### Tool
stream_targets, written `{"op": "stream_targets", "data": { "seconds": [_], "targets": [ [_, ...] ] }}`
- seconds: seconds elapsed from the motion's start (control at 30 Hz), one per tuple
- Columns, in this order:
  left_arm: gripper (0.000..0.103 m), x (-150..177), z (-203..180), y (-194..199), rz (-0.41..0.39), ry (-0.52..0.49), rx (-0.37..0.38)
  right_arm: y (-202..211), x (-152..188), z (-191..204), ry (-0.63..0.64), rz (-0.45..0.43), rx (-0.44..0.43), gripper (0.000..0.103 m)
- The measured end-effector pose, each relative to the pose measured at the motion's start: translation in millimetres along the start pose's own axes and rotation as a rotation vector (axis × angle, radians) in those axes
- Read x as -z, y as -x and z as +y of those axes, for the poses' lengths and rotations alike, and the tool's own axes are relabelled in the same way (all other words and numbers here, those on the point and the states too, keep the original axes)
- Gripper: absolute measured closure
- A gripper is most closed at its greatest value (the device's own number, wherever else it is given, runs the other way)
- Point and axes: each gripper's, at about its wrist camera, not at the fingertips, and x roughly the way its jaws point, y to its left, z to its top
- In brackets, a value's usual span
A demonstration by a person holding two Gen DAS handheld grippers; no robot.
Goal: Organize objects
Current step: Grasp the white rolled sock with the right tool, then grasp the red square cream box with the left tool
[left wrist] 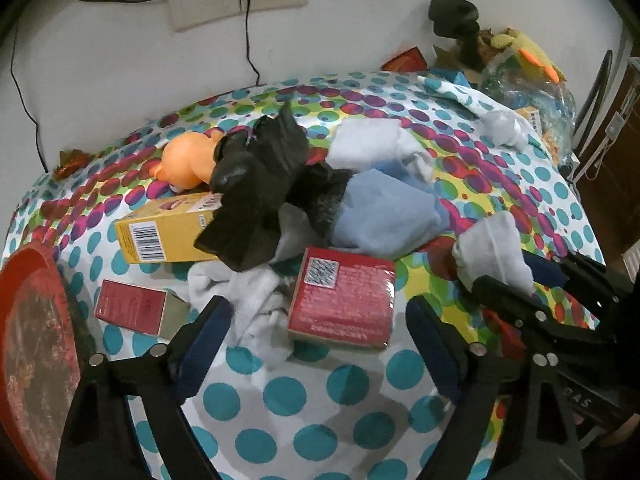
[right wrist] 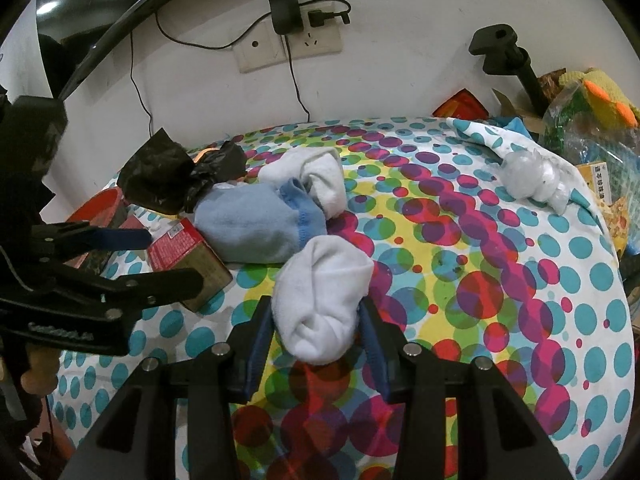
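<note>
Right wrist, white sock (right wrist: 324, 300) btwn fingers (right wrist: 256, 344), gripped

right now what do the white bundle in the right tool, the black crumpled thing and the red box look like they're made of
White bundle in the right tool: soft knit or terry cloth, matte and fuzzy, apparently a rolled sock.
Black crumpled thing: thin plastic film, probably a bag, with sharp creases and a faint sheen.
Red box: likely cardboard under clear glossy wrap, judging by the shiny wrinkles at its edge.

Both wrist views look steeply down, close over the dotted-cloth worktop (left wrist: 280, 392), facing the white wall socket (right wrist: 288, 46); both share the pale blue folded cloth (right wrist: 256, 232) and red rectangular box (left wrist: 342, 300).
</note>
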Motion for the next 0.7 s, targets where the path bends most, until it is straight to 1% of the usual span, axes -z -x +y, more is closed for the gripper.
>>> {"op": "stream_targets", "data": {
  "seconds": [0.2, 0.23, 0.27, 0.33, 0.4, 0.47, 0.53, 0.57, 0.63, 0.7],
  "targets": [
    [0.020, -1.3, -2.9, -3.8, -0.006, -0.027, -0.019, -0.7, 0.1, -1.8, -0.010, -0.001, -0.010, 0.060],
    [0.025, -1.7, -3.9, -3.7, -0.005, -0.033, -0.027, -0.6, 0.2, -2.0, -0.012, -0.002, -0.011, 0.060],
    [0.026, -1.9, -4.0, -1.5, -0.008, -0.030, -0.019, -0.5, 0.2, -2.2, -0.013, -0.002, -0.012, 0.060],
    [0.026, -2.4, -2.8, -0.1, -0.005, -0.017, 0.023, -0.7, 0.1, -2.6, -0.017, 0.000, -0.015, 0.060],
    [0.026, -2.7, -3.2, -0.5, 0.001, -0.024, 0.009, -1.1, -0.2, -3.1, -0.020, 0.001, -0.018, 0.059],
    [0.026, -1.3, -2.9, 1.1, 0.002, -0.022, 0.015, -0.6, 0.3, -4.0, -0.021, 0.002, -0.019, 0.059],
    [0.026, 0.5, -2.6, 4.5, -0.006, -0.014, 0.033, -1.0, 0.5, -4.8, -0.026, 0.002, -0.023, 0.059],
    [0.026, 1.1, -2.8, 4.2, 0.002, -0.014, 0.047, -1.0, 0.5, -5.1, -0.027, 0.002, -0.025, 0.059],
    [0.026, 1.2, -5.2, 5.2, 0.002, -0.024, 0.059, -1.1, 0.5, -5.3, -0.030, 0.002, -0.027, 0.060],
    [0.026, -0.3, -8.8, 6.4, -0.002, -0.031, 0.085, -0.9, 0.1, -5.4, -0.030, 0.003, -0.027, 0.059]
  ]
}}
